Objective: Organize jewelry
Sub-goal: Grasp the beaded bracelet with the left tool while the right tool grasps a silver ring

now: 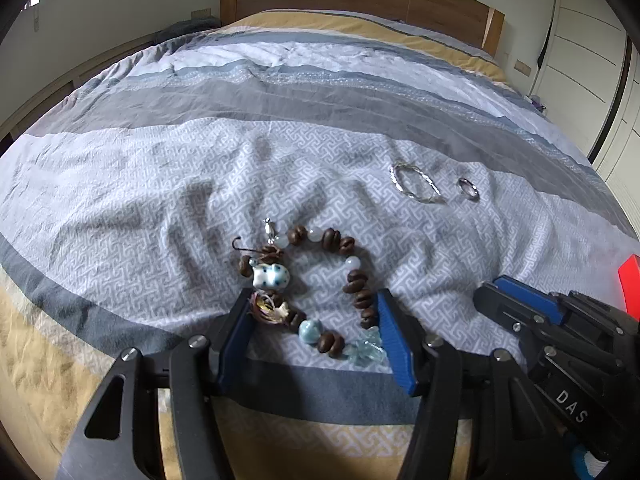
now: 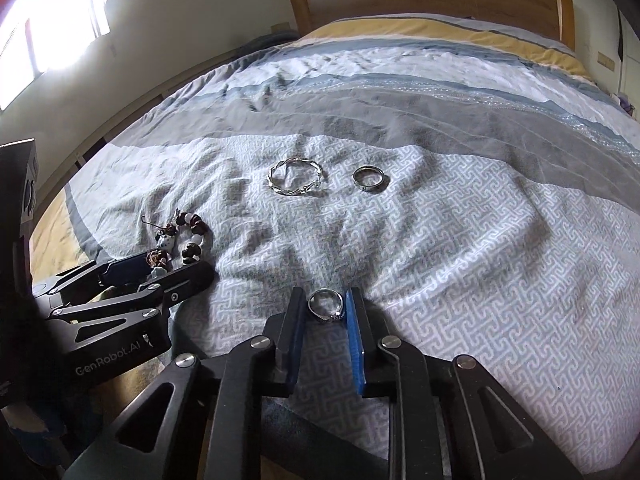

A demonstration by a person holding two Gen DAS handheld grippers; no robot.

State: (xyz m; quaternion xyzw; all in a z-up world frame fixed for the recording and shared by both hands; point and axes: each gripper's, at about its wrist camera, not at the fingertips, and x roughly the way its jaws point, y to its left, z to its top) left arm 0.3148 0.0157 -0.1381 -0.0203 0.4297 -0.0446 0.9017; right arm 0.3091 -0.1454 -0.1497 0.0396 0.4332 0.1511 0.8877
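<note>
Bed [image 2: 460,240]: beaded bracelet [image 1: 316,284], bangle [image 2: 295,178], probably rings [image 2: 370,178].

Daylight pours from the window [image 2: 60,20] on my left, blown out to white glare. It falls soft over the bedspread [image 2: 440,260], leaving gentle shadows in its creases. Both my views bend hard at the edges, dark corners vignetted; the centre stays reasonably sharp.

A red object [image 1: 631,285] is cut off at the left wrist view's right edge; the left gripper's finger [image 2: 188,276] hides the lower half of the beaded bracelet [image 2: 192,236] in the right view
</note>
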